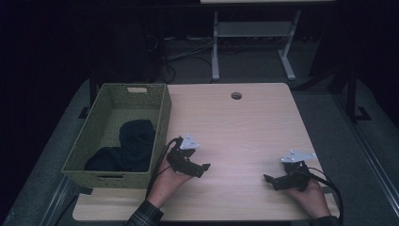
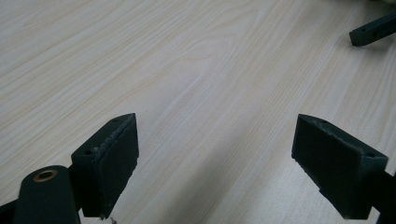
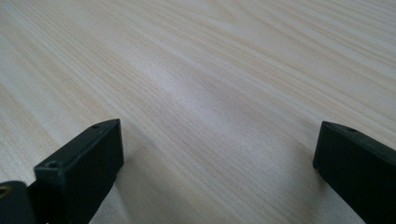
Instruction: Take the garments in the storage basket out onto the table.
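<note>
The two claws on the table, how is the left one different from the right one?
The left claw sits close to the green basket with the dark cloth in it; the right claw sits far from it, near the table's right edge. The left claw points toward the right, the right claw toward the left, so they face each other. Both are black, wide open, holding nothing, low over bare wood.

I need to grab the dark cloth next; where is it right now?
In the high view the dark cloth lies bunched inside the green woven basket at the table's left edge, just left of the left gripper.
</note>
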Action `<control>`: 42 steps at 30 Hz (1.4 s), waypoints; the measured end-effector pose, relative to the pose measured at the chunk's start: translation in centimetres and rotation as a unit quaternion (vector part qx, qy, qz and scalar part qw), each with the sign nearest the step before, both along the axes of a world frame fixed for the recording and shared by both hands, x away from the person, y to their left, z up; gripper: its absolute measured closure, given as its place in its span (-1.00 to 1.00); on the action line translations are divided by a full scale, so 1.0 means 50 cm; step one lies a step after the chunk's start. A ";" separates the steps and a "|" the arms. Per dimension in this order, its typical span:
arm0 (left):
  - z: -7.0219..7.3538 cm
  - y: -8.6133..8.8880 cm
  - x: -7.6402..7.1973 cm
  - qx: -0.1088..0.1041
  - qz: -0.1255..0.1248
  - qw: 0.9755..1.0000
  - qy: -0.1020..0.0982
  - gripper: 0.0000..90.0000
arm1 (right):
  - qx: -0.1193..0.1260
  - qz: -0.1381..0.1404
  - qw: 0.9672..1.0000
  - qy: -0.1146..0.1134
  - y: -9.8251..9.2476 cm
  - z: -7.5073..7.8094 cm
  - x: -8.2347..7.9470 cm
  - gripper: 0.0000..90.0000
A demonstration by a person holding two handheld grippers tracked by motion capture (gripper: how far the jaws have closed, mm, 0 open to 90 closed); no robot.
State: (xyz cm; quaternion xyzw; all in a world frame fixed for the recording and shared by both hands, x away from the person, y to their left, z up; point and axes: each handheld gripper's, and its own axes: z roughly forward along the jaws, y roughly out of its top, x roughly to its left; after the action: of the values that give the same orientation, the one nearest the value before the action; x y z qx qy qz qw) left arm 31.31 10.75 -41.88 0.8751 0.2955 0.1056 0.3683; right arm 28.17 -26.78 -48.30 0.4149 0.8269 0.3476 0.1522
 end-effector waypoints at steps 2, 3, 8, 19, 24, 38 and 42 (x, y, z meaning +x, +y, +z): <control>0.002 -0.001 0.001 0.001 -0.001 1.000 0.000 -0.68 | 0.000 0.000 1.000 0.000 0.000 0.000 0.000 -0.97; 0.003 -0.002 0.001 0.002 0.000 1.000 0.002 -0.68 | 0.000 0.000 1.000 0.000 0.000 0.000 0.000 -0.97; 0.012 -0.004 0.004 0.004 -0.003 1.000 0.003 -0.68 | 0.000 0.000 1.000 0.000 0.000 0.000 0.000 -0.97; 0.043 0.000 0.015 0.010 -0.007 1.000 0.001 -0.68 | 0.001 -0.001 1.000 0.000 0.000 0.000 0.000 -0.97; 0.060 0.005 0.022 0.012 -0.009 1.000 0.002 -0.68 | 0.001 0.000 1.000 0.000 0.000 0.000 0.000 -0.97; 0.098 0.026 0.048 -0.007 -0.013 1.000 0.002 -0.68 | 0.001 0.000 1.000 0.000 0.000 0.000 0.000 -0.97; 0.110 0.035 0.055 -0.014 -0.014 1.000 -0.002 -0.68 | 0.001 0.000 1.000 0.000 0.000 0.000 0.000 -0.97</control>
State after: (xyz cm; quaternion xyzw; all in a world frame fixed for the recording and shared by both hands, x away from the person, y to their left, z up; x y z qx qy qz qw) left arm 34.04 12.49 -36.37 0.8737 0.2841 0.0980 0.3825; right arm 28.16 -26.77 -48.29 0.4153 0.8266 0.3483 0.1514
